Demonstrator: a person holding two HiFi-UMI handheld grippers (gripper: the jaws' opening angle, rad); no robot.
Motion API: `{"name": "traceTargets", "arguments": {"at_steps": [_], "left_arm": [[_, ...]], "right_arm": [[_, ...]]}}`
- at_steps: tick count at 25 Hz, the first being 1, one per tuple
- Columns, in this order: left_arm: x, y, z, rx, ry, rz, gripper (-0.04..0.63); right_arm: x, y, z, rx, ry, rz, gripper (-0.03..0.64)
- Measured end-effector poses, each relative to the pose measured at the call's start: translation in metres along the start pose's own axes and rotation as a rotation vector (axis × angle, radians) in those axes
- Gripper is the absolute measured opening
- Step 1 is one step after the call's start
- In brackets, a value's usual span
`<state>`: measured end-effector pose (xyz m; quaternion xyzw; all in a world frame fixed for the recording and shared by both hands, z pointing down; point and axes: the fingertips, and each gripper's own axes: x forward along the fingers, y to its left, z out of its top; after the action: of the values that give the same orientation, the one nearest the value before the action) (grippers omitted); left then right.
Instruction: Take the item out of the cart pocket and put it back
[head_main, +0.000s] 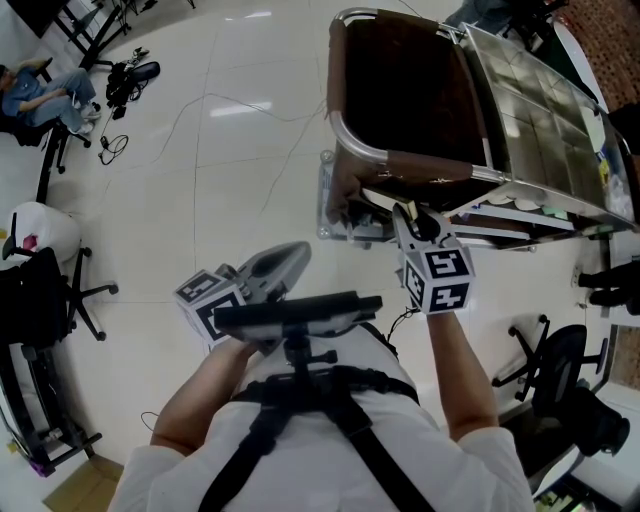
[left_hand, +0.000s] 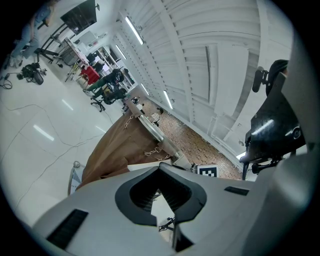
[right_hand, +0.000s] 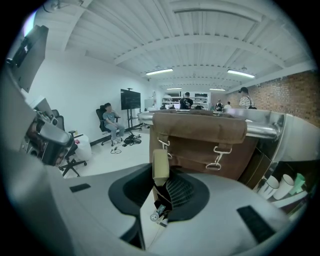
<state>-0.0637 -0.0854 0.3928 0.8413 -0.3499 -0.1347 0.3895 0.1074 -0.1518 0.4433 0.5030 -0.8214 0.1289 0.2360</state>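
Observation:
The cart's brown fabric pocket (head_main: 425, 166) hangs from the cart's metal rail (head_main: 345, 130). It fills the middle of the right gripper view as a flapped bag with two metal clips (right_hand: 200, 142). My right gripper (head_main: 402, 214) is shut on a flat tan item (right_hand: 160, 167), held upright just in front of the pocket and apart from it. My left gripper (head_main: 298, 252) hangs back over the floor, left of the cart. Its jaws meet at the tips with nothing in them (left_hand: 160, 169). In the left gripper view the brown pocket fabric (left_hand: 112, 150) lies ahead.
The cart's metal shelf (head_main: 540, 90) runs off to the right, with paper cups (right_hand: 277, 186) on a lower level. Office chairs stand at the left (head_main: 50, 290) and the right (head_main: 560, 360). A seated person (head_main: 40, 95) and floor cables (head_main: 115, 145) are at the far left.

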Motion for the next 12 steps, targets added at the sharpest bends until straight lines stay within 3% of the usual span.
{"name": "traceTargets", "arguments": {"at_steps": [12], "left_arm": [[0.0011, 0.0024, 0.0025, -0.001, 0.0, 0.001, -0.006]], "right_arm": [[-0.0069, 0.0005, 0.0081, 0.016, -0.017, 0.003, 0.077]]}}
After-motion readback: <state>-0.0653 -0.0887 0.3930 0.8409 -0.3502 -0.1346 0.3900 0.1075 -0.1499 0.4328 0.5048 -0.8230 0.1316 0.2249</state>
